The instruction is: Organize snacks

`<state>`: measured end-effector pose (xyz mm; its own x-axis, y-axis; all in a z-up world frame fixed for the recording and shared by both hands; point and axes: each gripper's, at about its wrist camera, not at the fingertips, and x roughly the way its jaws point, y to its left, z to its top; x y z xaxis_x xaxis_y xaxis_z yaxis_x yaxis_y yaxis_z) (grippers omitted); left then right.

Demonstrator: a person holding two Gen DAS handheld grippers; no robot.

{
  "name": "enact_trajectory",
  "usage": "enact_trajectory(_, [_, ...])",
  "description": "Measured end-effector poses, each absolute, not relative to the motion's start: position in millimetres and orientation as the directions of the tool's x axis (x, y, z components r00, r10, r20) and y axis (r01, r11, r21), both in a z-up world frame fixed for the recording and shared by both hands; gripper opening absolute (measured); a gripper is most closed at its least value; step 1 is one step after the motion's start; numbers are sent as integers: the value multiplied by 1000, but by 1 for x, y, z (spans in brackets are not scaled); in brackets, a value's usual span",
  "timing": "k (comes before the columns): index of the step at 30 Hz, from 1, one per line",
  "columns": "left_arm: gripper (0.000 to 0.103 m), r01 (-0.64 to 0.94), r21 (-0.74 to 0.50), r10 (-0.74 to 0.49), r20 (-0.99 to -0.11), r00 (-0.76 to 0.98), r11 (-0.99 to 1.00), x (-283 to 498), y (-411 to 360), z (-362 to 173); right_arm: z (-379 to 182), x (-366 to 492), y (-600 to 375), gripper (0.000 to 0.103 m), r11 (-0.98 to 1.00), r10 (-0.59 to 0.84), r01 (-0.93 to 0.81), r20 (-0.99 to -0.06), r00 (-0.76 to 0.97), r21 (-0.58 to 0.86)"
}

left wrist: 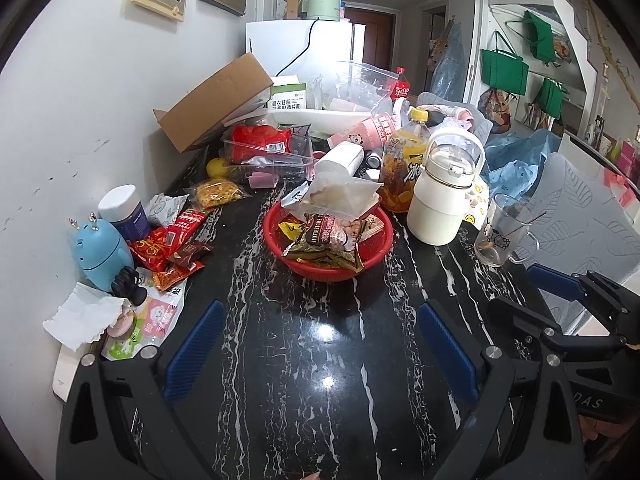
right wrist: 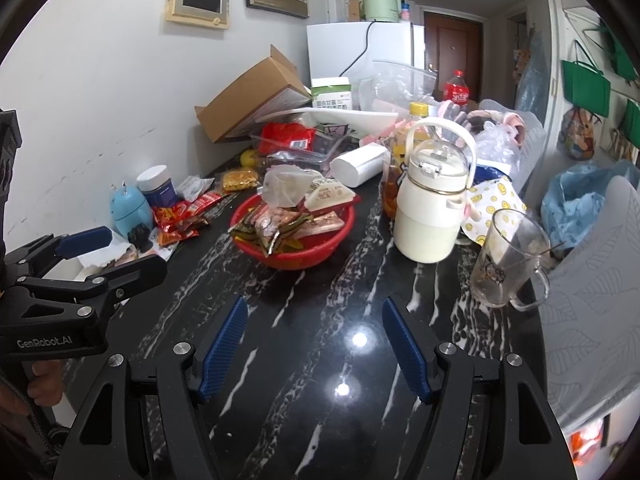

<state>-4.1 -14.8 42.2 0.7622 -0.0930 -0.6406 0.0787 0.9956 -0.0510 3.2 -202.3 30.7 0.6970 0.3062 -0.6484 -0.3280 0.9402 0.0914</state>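
**mika:** Snacks are half sorted as far as I can tell. The red basket [left wrist: 280, 236] sits mid-tabletop [left wrist: 320, 360] with a pile of packets in it already, and a loose bunch of red snack packets [left wrist: 168, 246] lies over by the wall, next to the blue gadget [left wrist: 102, 256] and the dark jar [left wrist: 122, 210]. Yellow snack bag [left wrist: 218, 192] is a bit further back.

**dre:** And the grippers?

**mika:** Left gripper [left wrist: 320, 352] and right gripper [right wrist: 316, 348] both hover low over bare tabletop, jaws spread wide, nothing between them. Neither touches anything.

**dre:** So I'd guess the next job is grabbing a loose packet and dropping it in the basket. Left side is nearer that red pile, so I'd use that one.

**mika:** Agreed. Those packets overlap, so I'd pinch one by a free edge, the top one, and lift straight up so the others don't drag along. Watch the crumpled tissue [left wrist: 80, 316] and that blue gadget, easy to bump.

**dre:** Also keep the right one away from the glass mug [right wrist: 508, 264] and the white jug [right wrist: 428, 208]. Basket's heaped, so set it down, don't toss.
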Motion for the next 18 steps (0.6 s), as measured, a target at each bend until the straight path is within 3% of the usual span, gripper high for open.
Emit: enact_trajectory(18, [99,88,-48,-98,-644,758,995,-5,-14,42,29,2,-202,70,943,298,-323,-655,694,87])
